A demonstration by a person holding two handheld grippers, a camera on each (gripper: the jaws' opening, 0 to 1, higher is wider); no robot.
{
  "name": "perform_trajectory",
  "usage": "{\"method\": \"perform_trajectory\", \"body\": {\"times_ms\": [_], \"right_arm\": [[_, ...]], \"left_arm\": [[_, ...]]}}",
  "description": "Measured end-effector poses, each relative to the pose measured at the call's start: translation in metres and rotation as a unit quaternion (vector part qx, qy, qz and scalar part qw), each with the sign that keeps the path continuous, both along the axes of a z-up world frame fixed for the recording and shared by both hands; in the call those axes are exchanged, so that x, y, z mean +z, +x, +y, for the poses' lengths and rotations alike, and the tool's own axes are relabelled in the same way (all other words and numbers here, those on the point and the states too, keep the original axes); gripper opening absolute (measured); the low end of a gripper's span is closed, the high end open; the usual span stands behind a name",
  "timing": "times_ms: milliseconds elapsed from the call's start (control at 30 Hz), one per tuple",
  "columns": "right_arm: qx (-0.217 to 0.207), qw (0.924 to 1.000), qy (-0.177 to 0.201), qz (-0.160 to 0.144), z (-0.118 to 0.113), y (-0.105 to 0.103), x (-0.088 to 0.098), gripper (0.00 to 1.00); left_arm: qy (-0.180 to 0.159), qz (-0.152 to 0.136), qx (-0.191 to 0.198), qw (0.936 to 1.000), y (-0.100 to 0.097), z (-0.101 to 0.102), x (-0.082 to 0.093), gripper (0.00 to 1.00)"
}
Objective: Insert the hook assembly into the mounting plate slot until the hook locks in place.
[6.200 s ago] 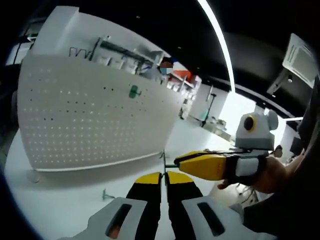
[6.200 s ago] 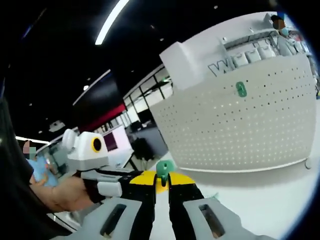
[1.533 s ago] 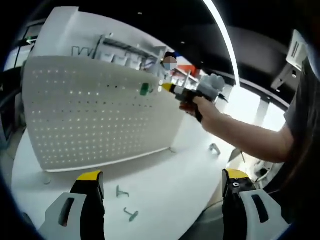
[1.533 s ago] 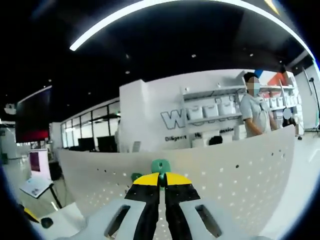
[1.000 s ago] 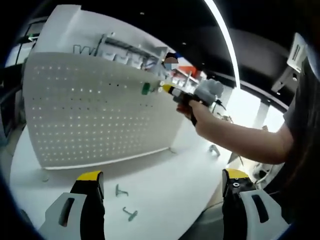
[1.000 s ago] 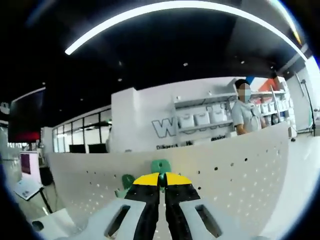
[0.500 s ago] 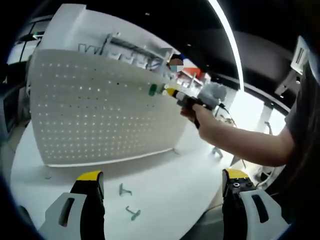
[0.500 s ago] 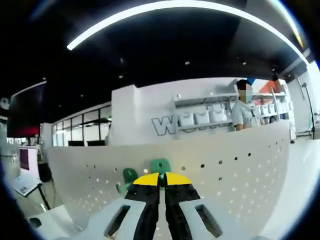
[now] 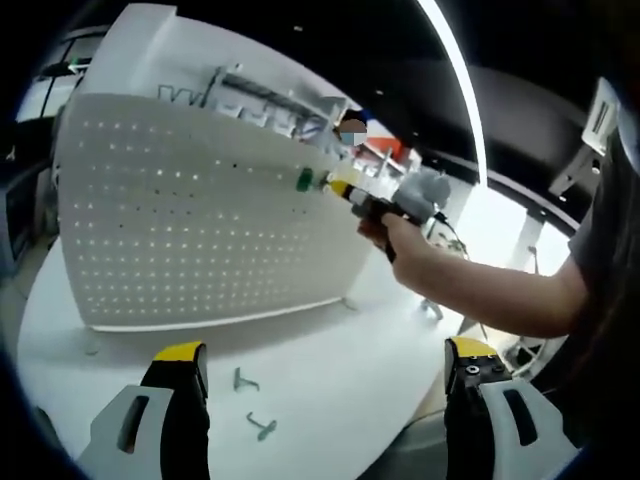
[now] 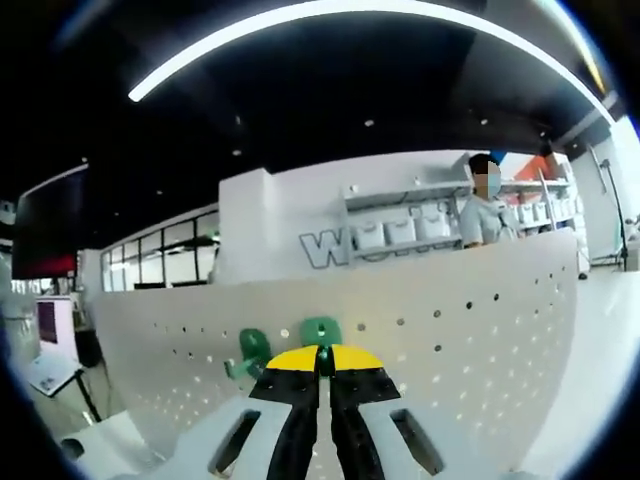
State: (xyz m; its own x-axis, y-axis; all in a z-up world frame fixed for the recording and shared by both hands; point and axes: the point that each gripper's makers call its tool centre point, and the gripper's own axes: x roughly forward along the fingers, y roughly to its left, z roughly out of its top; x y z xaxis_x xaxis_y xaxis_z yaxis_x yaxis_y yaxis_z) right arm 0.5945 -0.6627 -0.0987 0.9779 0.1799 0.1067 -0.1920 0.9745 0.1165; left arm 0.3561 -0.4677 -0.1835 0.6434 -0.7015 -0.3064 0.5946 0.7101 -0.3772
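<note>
The white pegboard mounting plate (image 9: 200,230) stands upright on the round white table (image 9: 340,370). One green hook (image 9: 305,180) hangs on it near the top edge. In the left gripper view my right gripper (image 9: 340,186), held in a hand, is at the board just right of that hook. The right gripper view shows my right gripper (image 10: 322,352) shut on a second green hook (image 10: 321,331), close against the pegboard (image 10: 460,330), with the mounted hook (image 10: 251,348) to its left. My left gripper (image 9: 325,355) hangs open above the table, nothing between its fingers.
Two loose green hooks (image 9: 245,379) (image 9: 262,428) lie on the table in front of the board. A person (image 10: 484,208) stands behind the board by wall shelves with white bins (image 10: 400,232). A monitor (image 10: 50,235) is at the far left.
Six seconds ago my left gripper was shut beside the right one; now it is open. The right gripper has carried its green hook up to the board's top rows, right of the mounted hook.
</note>
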Motion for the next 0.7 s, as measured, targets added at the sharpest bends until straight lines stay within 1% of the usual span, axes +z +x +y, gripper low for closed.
{"method": "perform_trajectory", "body": {"times_ms": [67, 167, 267, 333, 400, 433, 467, 567, 667, 700], "right_arm": [[0.001, 1.0000, 0.004, -0.001, 0.0014, 0.0005, 0.0018, 0.01], [-0.003, 0.9999, -0.010, 0.005, 0.0025, 0.0011, -0.0001, 0.01], [-0.005, 0.9999, -0.008, 0.010, 0.0017, 0.0012, -0.0015, 0.01], [-0.006, 0.9996, -0.024, 0.012, 0.0029, 0.0015, -0.0015, 0.01], [-0.006, 0.9994, -0.029, 0.016, 0.0040, 0.0010, -0.0016, 0.01], [-0.007, 0.9994, -0.029, 0.018, 0.0036, 0.0007, -0.0017, 0.01], [-0.008, 0.9990, -0.032, 0.030, 0.0032, 0.0001, -0.0037, 0.01], [-0.007, 0.9985, -0.036, 0.040, 0.0036, 0.0021, -0.0016, 0.01], [-0.013, 0.9969, -0.068, 0.037, 0.0046, 0.0032, -0.0023, 0.01], [-0.013, 0.9964, -0.070, 0.045, 0.0057, 0.0038, -0.0064, 0.01]], "left_arm": [[0.000, 0.001, 0.000, 1.0000, -0.0003, 0.0000, -0.0002, 1.00], [0.002, 0.001, 0.000, 1.0000, -0.0008, 0.0001, -0.0007, 1.00], [0.002, 0.001, 0.000, 1.0000, -0.0012, -0.0004, -0.0010, 1.00], [0.002, 0.001, -0.001, 1.0000, -0.0019, -0.0012, -0.0009, 1.00], [0.002, 0.001, -0.002, 1.0000, -0.0028, -0.0017, -0.0014, 1.00], [0.003, 0.001, -0.001, 1.0000, -0.0031, -0.0016, -0.0017, 1.00], [0.002, 0.002, -0.001, 1.0000, -0.0036, -0.0016, -0.0021, 1.00], [-0.001, 0.004, -0.001, 1.0000, -0.0043, -0.0019, -0.0030, 1.00], [-0.001, 0.003, -0.001, 1.0000, -0.0046, -0.0019, -0.0025, 1.00], [-0.002, 0.002, 0.000, 1.0000, -0.0048, -0.0017, -0.0018, 1.00]]}}
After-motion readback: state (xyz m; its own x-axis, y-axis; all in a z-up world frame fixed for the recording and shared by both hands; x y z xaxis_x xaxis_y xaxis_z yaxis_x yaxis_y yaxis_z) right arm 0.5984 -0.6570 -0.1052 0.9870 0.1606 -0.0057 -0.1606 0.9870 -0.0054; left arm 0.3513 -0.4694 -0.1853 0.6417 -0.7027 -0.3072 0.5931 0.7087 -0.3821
